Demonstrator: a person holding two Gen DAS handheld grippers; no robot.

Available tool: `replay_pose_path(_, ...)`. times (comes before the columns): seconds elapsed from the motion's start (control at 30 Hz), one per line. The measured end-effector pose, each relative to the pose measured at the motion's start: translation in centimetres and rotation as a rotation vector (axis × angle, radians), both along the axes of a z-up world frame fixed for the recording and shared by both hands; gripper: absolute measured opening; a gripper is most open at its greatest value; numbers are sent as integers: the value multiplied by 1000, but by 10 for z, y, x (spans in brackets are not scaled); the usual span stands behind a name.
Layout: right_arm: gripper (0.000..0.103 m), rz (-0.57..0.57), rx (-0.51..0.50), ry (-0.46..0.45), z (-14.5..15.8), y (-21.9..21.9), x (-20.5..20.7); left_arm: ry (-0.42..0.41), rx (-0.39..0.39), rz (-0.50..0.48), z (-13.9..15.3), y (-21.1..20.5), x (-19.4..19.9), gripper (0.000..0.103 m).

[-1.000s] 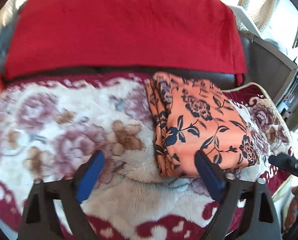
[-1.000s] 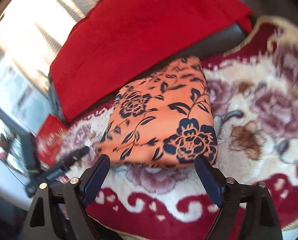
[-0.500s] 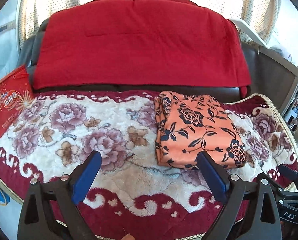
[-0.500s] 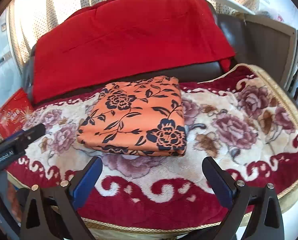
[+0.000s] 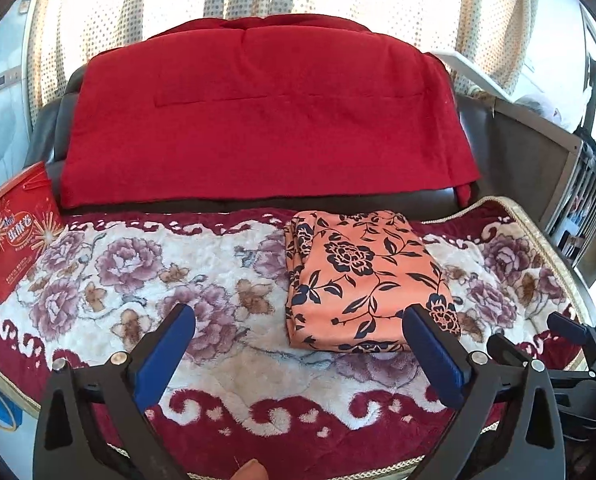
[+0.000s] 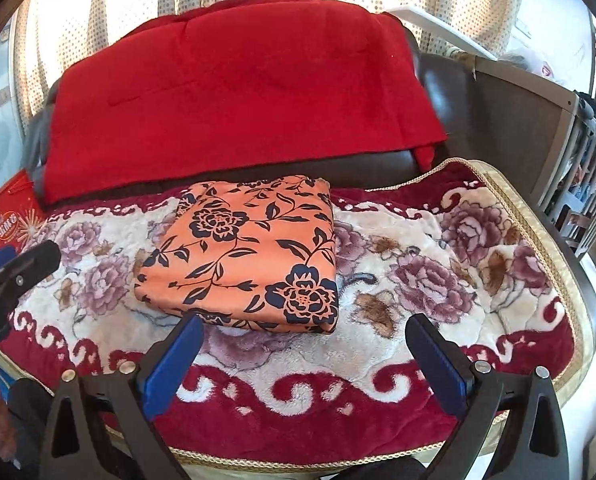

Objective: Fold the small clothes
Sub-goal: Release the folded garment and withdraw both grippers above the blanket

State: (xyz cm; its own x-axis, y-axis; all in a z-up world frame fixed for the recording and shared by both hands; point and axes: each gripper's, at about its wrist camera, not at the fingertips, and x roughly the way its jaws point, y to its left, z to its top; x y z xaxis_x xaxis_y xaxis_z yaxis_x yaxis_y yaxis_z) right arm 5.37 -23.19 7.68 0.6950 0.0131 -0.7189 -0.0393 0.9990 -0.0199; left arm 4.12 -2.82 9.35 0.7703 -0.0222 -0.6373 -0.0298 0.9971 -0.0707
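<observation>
Left tool (image 5: pixel 298 338) opening, nothing between its jaws; right tool (image 6: pixel 304 346) spread wide, empty too.

Folded orange floral garment (image 5: pixel 362 276) lying flat and square on the flowered plush blanket (image 5: pixel 146 272), toward its right half, back edge near the seat back. Both tools hovering just short of the garment's near edge, not touching. Red throw (image 5: pixel 258 120) draped over the backrest behind; red box (image 5: pixel 12 236) at far left.

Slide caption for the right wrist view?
Folded orange floral garment lies on the flowered blanket, right gripper open and empty.
</observation>
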Motion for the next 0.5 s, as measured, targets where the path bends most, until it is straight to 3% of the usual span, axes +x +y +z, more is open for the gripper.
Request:
replay_pose_path(0.1, 102, -4, 4, 5, -2, -1, 2, 4, 41, 7, 0, -7, 2, 103)
replay_pose_path(0.33, 102, -12, -14, 5, 1, -6, 7, -33, 62, 0, 4, -15, 5, 103)
replay_pose_path(0.5, 102, -18, -18, 11, -1, -8, 15, -16, 70, -20, 0, -22, 15, 103)
